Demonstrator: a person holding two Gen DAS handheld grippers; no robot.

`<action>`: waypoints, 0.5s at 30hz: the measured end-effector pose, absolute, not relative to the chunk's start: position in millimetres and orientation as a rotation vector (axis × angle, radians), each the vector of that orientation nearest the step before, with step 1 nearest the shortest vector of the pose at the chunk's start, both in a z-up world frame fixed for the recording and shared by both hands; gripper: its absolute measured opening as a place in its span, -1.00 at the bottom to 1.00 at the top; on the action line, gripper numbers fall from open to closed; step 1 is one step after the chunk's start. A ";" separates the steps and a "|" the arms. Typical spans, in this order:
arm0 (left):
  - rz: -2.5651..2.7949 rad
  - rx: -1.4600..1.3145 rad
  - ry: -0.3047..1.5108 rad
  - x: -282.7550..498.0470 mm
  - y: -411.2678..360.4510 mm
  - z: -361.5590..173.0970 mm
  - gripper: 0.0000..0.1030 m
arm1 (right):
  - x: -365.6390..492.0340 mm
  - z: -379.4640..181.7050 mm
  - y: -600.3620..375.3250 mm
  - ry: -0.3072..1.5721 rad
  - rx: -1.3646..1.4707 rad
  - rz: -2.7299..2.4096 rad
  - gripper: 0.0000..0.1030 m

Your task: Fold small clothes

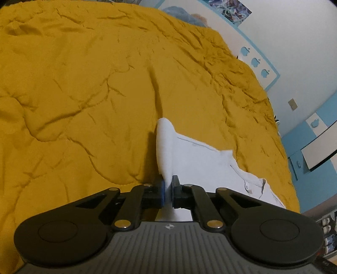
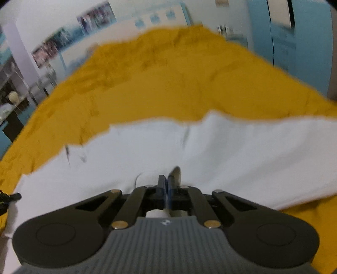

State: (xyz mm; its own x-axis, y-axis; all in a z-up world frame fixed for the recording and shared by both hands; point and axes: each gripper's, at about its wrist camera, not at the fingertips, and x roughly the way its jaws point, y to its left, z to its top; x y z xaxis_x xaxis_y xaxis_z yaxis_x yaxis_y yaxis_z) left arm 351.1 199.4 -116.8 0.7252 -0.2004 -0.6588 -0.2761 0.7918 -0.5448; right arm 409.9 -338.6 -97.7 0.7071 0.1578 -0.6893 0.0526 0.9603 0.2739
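A small white shirt (image 1: 200, 156) with a collar and buttons lies on a mustard-yellow bedspread (image 1: 84, 94). My left gripper (image 1: 167, 189) is shut on an edge of the shirt, and a fold of cloth stands up from its blue pads. In the blurred right wrist view the white shirt (image 2: 210, 151) spreads wide across the bedspread (image 2: 168, 84). My right gripper (image 2: 166, 187) is shut on a pinch of the shirt's cloth near its front edge.
The bedspread is wrinkled and fills most of the left view. A white and blue wall (image 1: 284, 52) with blue stickers runs along the right. A blue pillow (image 1: 181, 14) lies at the far end. Shelves (image 2: 14, 99) stand left of the bed.
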 end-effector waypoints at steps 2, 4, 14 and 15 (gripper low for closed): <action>0.081 -0.631 0.790 355.6 196.5 -119.6 -0.88 | 409.2 -92.6 -341.3 0.769 0.259 0.046 -1.00; 0.098 -0.622 0.810 359.7 193.8 -125.5 -0.89 | 420.4 -107.6 -341.5 0.835 0.246 0.046 -1.00; 0.074 -0.514 0.882 335.4 185.7 -96.8 -0.52 | 398.8 -110.7 -353.8 0.881 0.370 0.061 -0.55; 0.066 -0.507 0.890 328.4 183.3 -95.0 -0.51 | 396.4 -111.4 -351.3 0.890 0.379 0.077 -0.55</action>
State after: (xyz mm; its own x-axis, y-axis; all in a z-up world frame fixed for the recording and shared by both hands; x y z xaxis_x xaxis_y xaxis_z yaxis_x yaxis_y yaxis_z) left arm 328.4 183.3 -95.0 0.6352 -0.1517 -0.7573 -0.2615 0.8803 -0.3957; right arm 396.4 -351.3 -111.4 0.6314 0.2210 -0.7433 0.0906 0.9310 0.3537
